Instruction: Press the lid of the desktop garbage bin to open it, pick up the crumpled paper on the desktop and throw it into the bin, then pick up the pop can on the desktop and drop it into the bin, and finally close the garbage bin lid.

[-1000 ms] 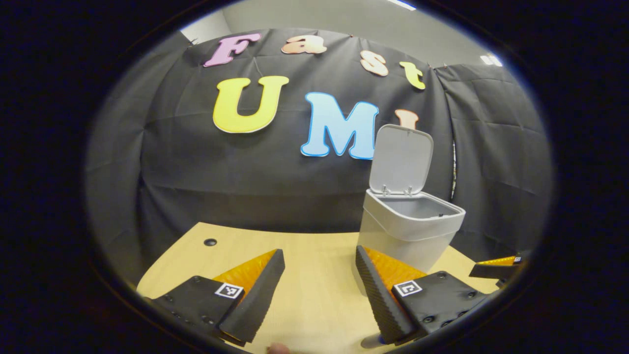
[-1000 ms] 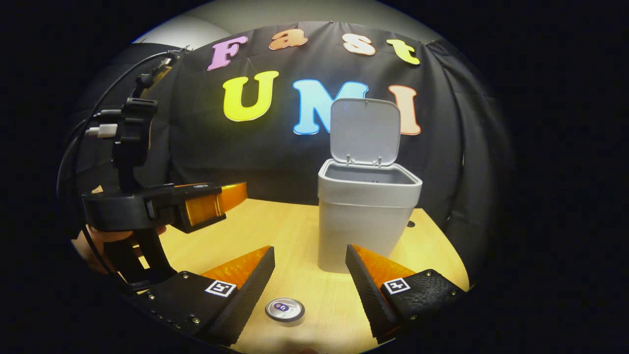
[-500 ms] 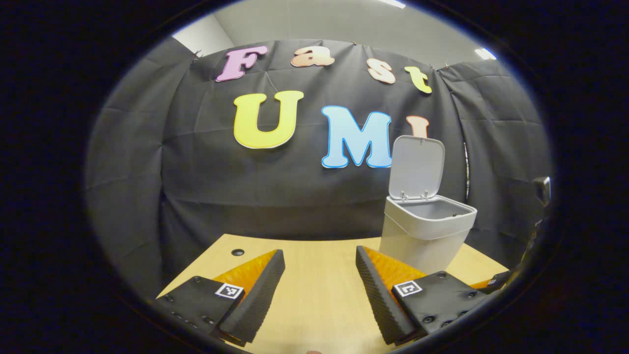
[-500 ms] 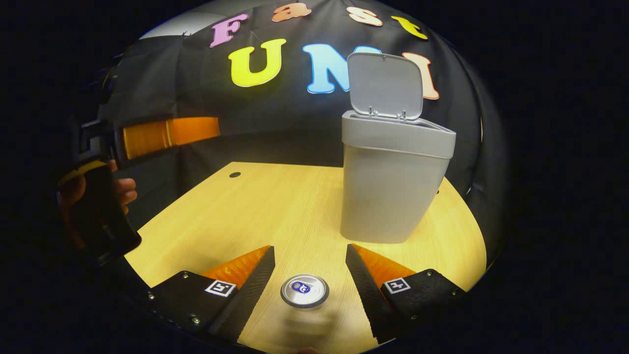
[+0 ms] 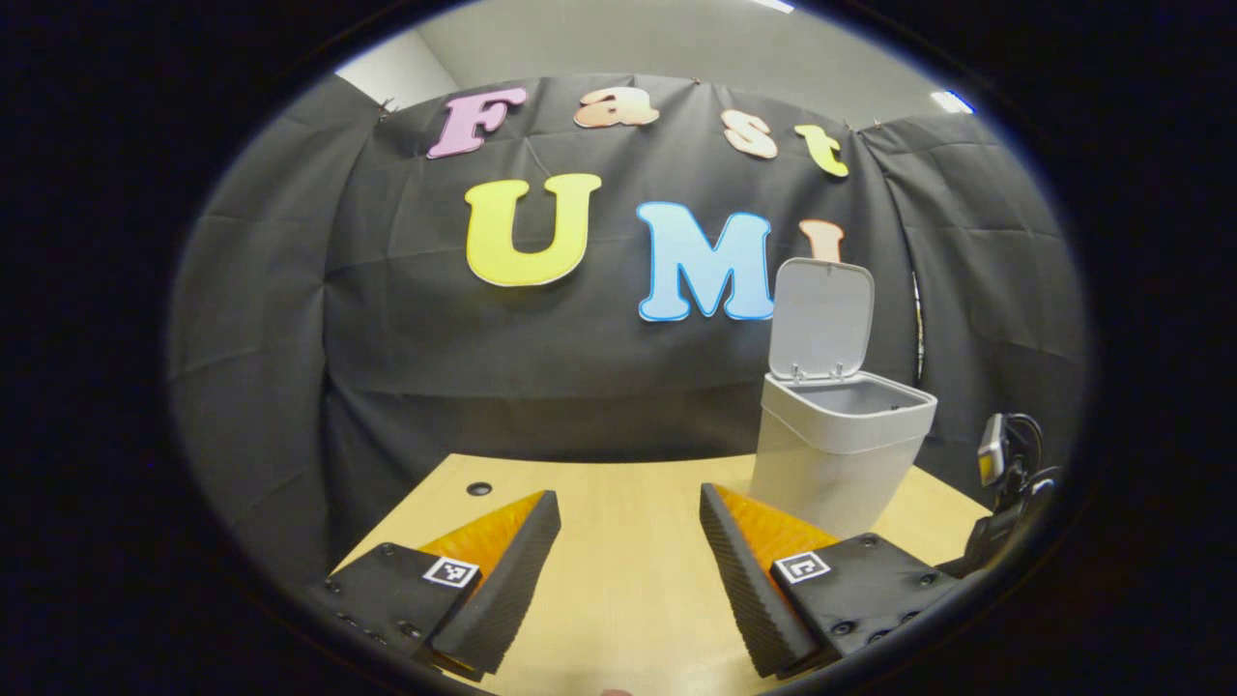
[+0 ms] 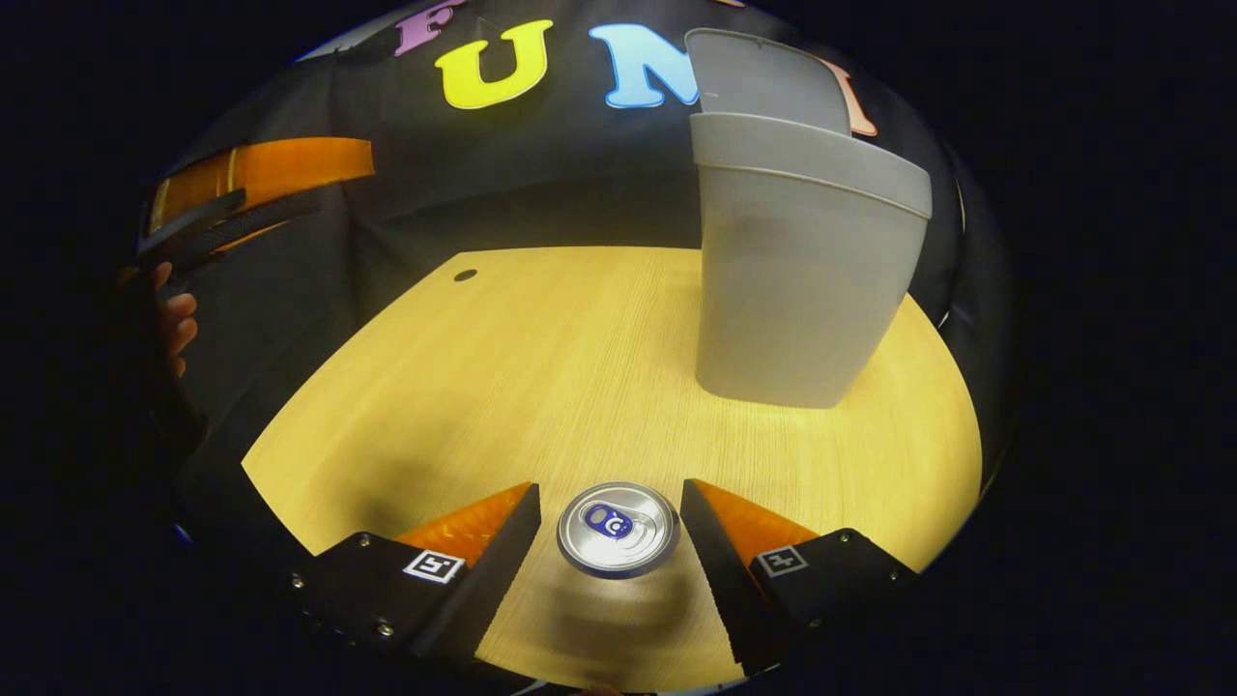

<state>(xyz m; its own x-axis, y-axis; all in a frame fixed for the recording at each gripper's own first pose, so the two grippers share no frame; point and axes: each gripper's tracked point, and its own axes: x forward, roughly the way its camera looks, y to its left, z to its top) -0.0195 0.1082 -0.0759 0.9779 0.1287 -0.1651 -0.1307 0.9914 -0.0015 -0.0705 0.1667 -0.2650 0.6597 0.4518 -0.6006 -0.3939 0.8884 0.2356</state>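
The grey bin (image 5: 839, 454) stands at the right of the wooden table (image 5: 618, 570) with its lid (image 5: 819, 319) raised upright. In the right gripper view the bin (image 6: 797, 280) rises ahead on the right. The pop can (image 6: 618, 527) stands upright, its silver top with a blue tab showing, between the fingers of my right gripper (image 6: 609, 532). The jaws are open with small gaps on both sides of the can. My left gripper (image 5: 628, 561) is open and holds nothing, hovering over the table left of the bin. No crumpled paper is on the table.
A small dark hole (image 6: 465, 275) sits near the table's far left edge. In the right gripper view the other gripper (image 6: 251, 184) and the hand (image 6: 177, 324) holding it hang at the left. The black cloth wall closes the back.
My right gripper has dropped and moved forward, so the can now sits between its fingers. The left gripper has drawn back and to the left, away from the bin.
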